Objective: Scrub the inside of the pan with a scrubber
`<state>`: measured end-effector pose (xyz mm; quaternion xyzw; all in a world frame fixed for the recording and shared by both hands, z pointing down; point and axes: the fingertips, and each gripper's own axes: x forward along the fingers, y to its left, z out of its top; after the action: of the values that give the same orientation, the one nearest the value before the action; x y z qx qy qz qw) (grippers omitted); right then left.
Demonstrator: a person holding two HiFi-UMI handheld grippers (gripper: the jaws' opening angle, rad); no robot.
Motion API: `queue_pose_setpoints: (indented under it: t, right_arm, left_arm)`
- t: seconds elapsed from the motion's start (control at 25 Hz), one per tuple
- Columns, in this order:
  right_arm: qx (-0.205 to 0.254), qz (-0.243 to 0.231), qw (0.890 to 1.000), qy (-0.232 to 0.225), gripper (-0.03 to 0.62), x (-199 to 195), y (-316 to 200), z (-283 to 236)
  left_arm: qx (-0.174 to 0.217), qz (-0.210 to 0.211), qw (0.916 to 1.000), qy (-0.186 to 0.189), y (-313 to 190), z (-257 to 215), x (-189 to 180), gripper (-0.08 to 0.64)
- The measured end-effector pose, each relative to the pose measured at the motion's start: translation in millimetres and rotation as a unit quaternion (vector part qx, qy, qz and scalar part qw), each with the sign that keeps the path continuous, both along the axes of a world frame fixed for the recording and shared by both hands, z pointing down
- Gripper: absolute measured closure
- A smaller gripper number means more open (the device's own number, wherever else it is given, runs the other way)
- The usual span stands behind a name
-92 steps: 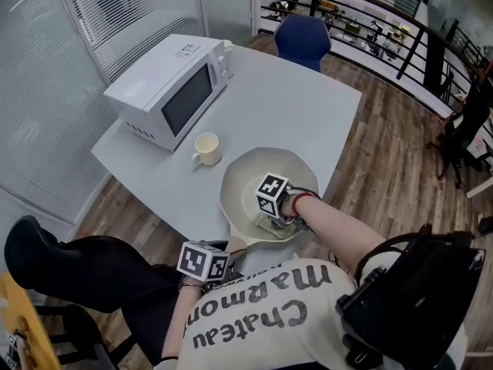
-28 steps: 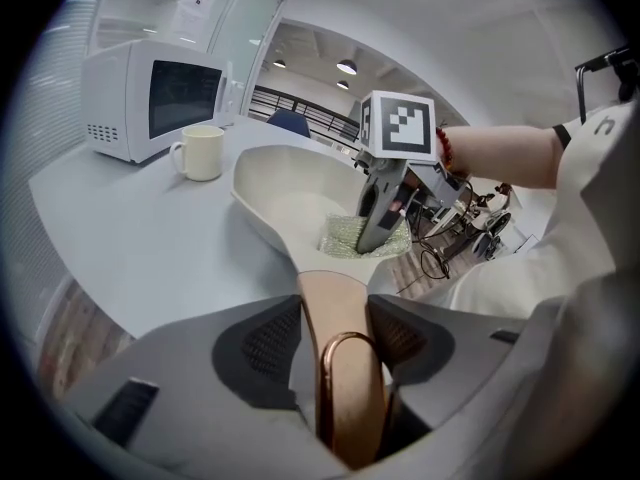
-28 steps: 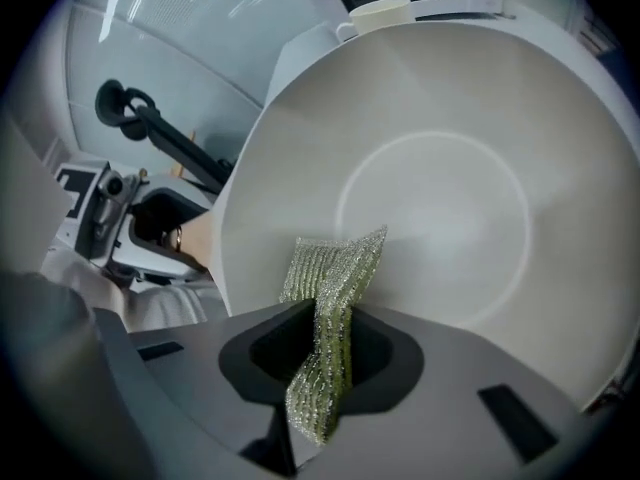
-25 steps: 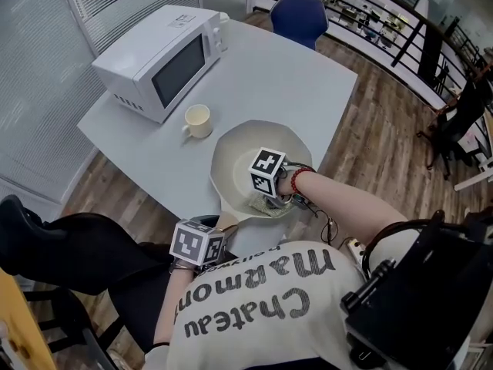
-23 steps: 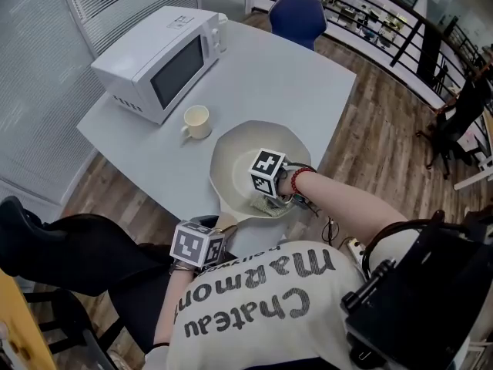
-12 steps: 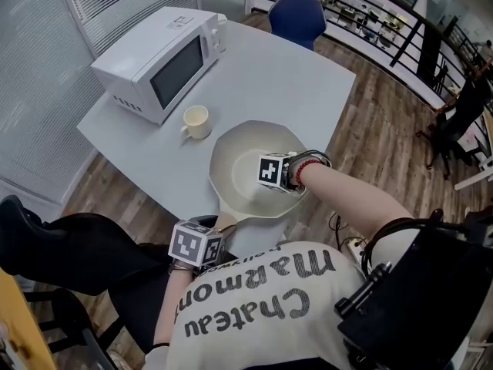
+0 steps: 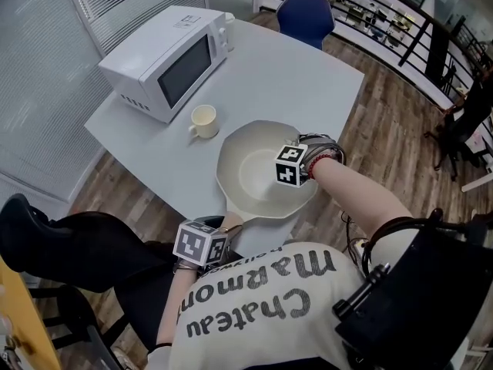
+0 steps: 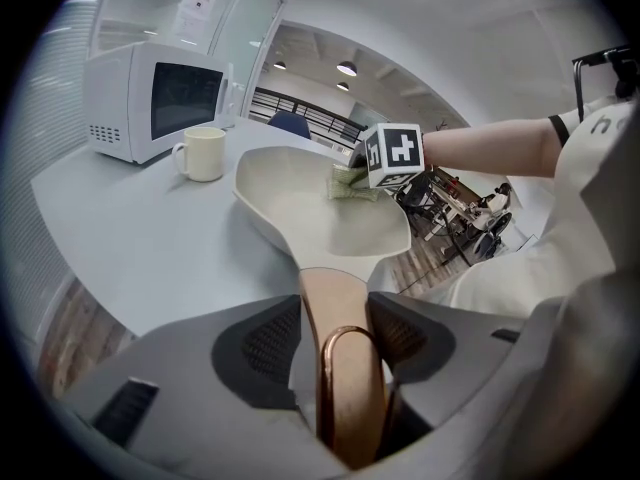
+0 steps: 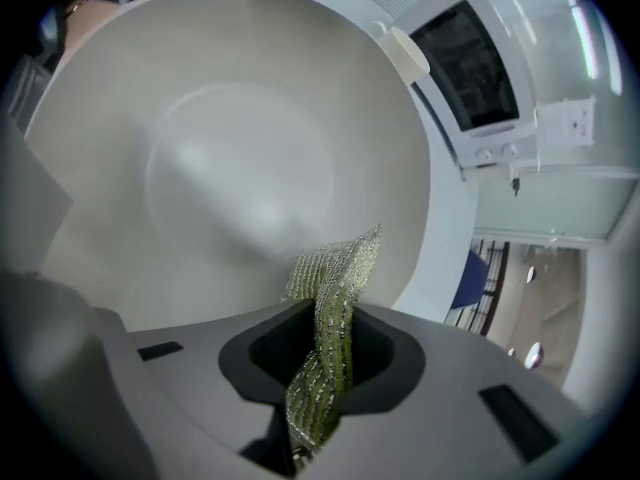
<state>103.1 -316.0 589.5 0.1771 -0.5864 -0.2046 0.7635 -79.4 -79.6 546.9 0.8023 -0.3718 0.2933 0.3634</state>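
From the head view, the pan (image 7: 254, 168) sits on the near part of the grey table (image 7: 308, 75), just right of the cup (image 7: 205, 121) and the microwave (image 7: 166, 60). A second ago the right gripper (image 7: 289, 169) was low at the near side of the pan. Now it has slid over to the pan's right side. The left gripper (image 7: 223, 233) has stayed at the near edge, where the handle sticks out.

In the left gripper view, its two fingers are squeezed on the brown handle (image 8: 335, 368), one on each side. The pan stretches away in front. At its far right side a bit of green cloth shows under the other gripper's cube.

In the right gripper view, the fingers are pinched tight on the green scrubber (image 9: 325, 358). Its loose end pokes out over the pan's white wall. I cannot tell if it is pressing on the wall.

I think the rubbing is going on. The scrubber is going round the inside, and the far and left sides may still need a wipe.
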Motion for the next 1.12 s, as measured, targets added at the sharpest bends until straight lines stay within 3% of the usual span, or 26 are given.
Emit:
queue_pose_setpoints:
  t: [0.08, 0.16, 0.24, 0.28, 0.32, 0.36, 0.4, 0.44, 0.48, 0.52, 0.64, 0.76, 0.84, 0.92, 1.0, 1.12]
  right_arm:
    - [0.056, -0.061, 0.997, -0.011, 0.532, -8, -12, -9]
    - [0.1, -0.09, 0.99, -0.049, 0.532, -16, -19, -16]
    - [0.102, -0.034, 0.982, -0.157, 0.532, -20, -15, -20]
    - [0.087, 0.031, 0.967, -0.237, 0.532, -20, -11, -25]
    - [0.069, 0.107, 0.937, -0.326, 0.532, -20, -6, -33]
    - [0.052, 0.179, 0.892, -0.413, 0.532, -17, -1, -46]
    - [0.04, 0.238, 0.838, -0.489, 0.532, -13, 3, -60]
    - [0.034, 0.281, 0.787, -0.548, 0.532, -7, 7, -74]
    - [0.035, 0.312, 0.747, -0.587, 0.532, 3, 13, -84]
    - [0.042, 0.334, 0.72, -0.607, 0.532, 16, 20, -91]
    - [0.08, 0.381, 0.677, -0.625, 0.532, 58, 47, -102]
    - [0.094, 0.421, 0.617, -0.658, 0.532, 88, 67, -109]
    - [0.086, 0.434, 0.587, -0.678, 0.532, 99, 77, -111]
    - [0.083, 0.433, 0.574, -0.69, 0.532, 112, 87, -115]
    - [0.085, 0.427, 0.566, -0.7, 0.532, 126, 95, -123]
    - [0.084, 0.402, 0.547, -0.73, 0.532, 145, 105, -146]
  left_arm:
    - [-0.006, 0.002, 1.0, 0.005, 1, 1, 1, 0.328]
    - [-0.015, 0.007, 0.9998, 0.013, 2, 1, 2, 0.334]
    - [-0.018, 0.012, 0.9996, 0.017, 5, 2, 1, 0.336]
    - [-0.015, 0.016, 0.9997, 0.014, 6, 2, 0, 0.336]
    - [-0.009, 0.02, 0.9997, 0.01, 6, 2, -2, 0.337]
    - [0.0, 0.024, 0.9997, 0.005, 4, 2, -4, 0.337]
    - [0.009, 0.028, 0.9996, 0.002, 2, 0, -5, 0.326]
    - [0.019, 0.032, 0.9993, 0.003, 0, -2, -4, 0.317]
    - [0.03, 0.036, 0.9988, 0.007, -2, -5, -2, 0.301]
    - [0.044, 0.042, 0.9981, 0.012, -4, -9, 0, 0.275]
    - [0.087, 0.055, 0.9946, 0.005, -8, -18, 2, 0.218]
    - [0.127, 0.056, 0.9901, -0.023, -16, -29, -10, 0.175]
    - [0.18, 0.041, 0.9821, -0.036, -23, -46, -23, 0.167]
    - [0.26, -0.013, 0.9652, -0.021, -30, -81, -40, 0.166]
    - [0.325, -0.093, 0.9409, 0.025, -31, -126, -57, 0.166]
    - [0.37, -0.18, 0.9047, 0.111, -17, -185, -58, 0.17]
